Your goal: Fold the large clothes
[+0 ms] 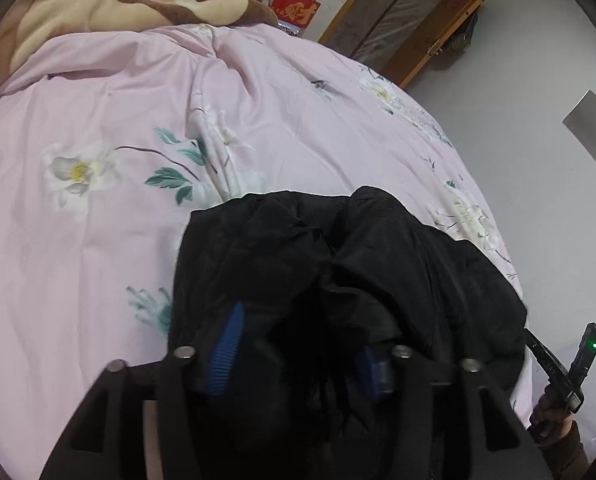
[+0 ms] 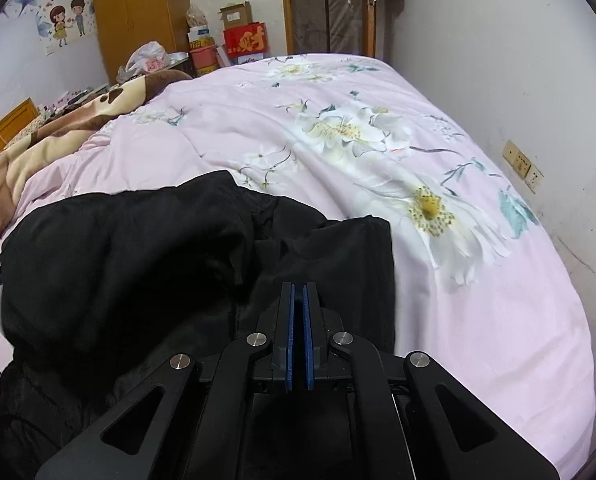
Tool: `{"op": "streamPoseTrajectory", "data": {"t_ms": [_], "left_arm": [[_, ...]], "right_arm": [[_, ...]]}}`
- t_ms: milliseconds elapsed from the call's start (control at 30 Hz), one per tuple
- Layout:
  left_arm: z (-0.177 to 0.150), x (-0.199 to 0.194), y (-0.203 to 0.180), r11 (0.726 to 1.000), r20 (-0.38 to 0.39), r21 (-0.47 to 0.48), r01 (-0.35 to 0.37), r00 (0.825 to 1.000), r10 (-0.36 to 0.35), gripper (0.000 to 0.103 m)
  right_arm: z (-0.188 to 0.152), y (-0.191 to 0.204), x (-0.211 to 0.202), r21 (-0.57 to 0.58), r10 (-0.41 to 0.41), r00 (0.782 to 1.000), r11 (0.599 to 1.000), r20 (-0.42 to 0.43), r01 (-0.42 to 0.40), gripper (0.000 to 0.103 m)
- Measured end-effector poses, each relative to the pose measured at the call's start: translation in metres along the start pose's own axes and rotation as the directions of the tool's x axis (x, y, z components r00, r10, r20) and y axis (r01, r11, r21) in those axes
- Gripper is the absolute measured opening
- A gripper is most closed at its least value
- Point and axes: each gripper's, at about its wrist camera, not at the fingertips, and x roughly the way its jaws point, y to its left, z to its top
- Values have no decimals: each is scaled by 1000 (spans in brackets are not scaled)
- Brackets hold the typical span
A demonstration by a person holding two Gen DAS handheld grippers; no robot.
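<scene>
A large black padded jacket [image 1: 361, 264] lies bunched on the pink floral quilt [image 1: 118, 208]. My left gripper [image 1: 298, 344] has its blue pads wide apart with a thick fold of the jacket and its dark fur trim between them. In the right wrist view the jacket [image 2: 138, 264] covers the quilt's [image 2: 477, 320] near left part. My right gripper [image 2: 298, 292] sits over the jacket's right edge, its blue pads [image 2: 306, 340] nearly together with only a thin gap; I cannot see cloth between them. The right gripper also shows at the left wrist view's lower right edge [image 1: 569, 368].
A brown and cream blanket [image 1: 110, 4] lies at the head of the bed. Red and cardboard boxes [image 2: 244, 42], a plastic bag [image 2: 148, 60] and a wooden wardrobe [image 2: 138, 8] stand beyond the bed. A wooden door [image 2: 325, 4] and a white wall with sockets [image 2: 523, 164] border the right side.
</scene>
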Motion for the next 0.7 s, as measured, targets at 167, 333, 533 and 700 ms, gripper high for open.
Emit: {"op": "streamPoseTrajectory", "data": {"t_ms": [167, 333, 533, 700], "left_arm": [[-11, -23, -5, 1000, 16, -21, 22, 1000, -22, 71], [-3, -5, -7, 995, -31, 24, -92, 995, 92, 79], [1, -12, -25, 953, -62, 289, -95, 991, 118, 79], [-7, -24, -34, 848, -49, 515, -124, 984, 174, 80]], "right_arm": [[8, 4, -27, 38, 58, 996, 997, 72, -61, 4], [20, 30, -35, 19, 96, 991, 995, 95, -98, 4], [16, 48, -32, -21, 97, 992, 995, 80, -96, 4], [13, 53, -30, -33, 98, 993, 995, 73, -96, 4]]}}
